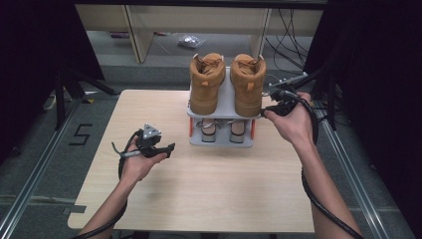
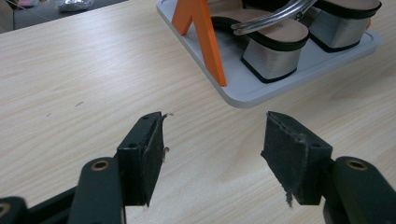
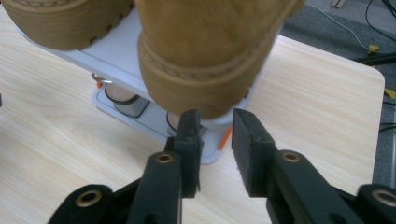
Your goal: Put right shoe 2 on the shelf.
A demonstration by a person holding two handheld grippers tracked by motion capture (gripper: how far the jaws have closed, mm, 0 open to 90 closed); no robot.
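A grey two-tier shoe rack [image 1: 226, 102] stands at the table's far middle. Two tan boots [image 1: 206, 82] [image 1: 248, 82] sit on its top shelf, toes toward me. Silver-heeled sandals [image 1: 209, 130] rest on the bottom tray. My right gripper [image 1: 266, 110] is at the rack's right front corner. In the right gripper view its jaws [image 3: 217, 135] stand apart just below the toe of the right boot [image 3: 210, 56], with nothing gripped. My left gripper [image 1: 169, 148] lies open in the hand, left of the rack. In the left gripper view [image 2: 215, 144] it points at the tray [image 2: 261, 91] and a sandal [image 2: 271, 42].
The rack has orange uprights [image 2: 201, 32]. The wooden table [image 1: 199, 189] has bare surface in front of and to the left of the rack. Beyond the table are floor, furniture legs [image 1: 137, 35], a crumpled bag [image 1: 190, 41] and cables [image 1: 288, 30]. Dark curtains flank both sides.
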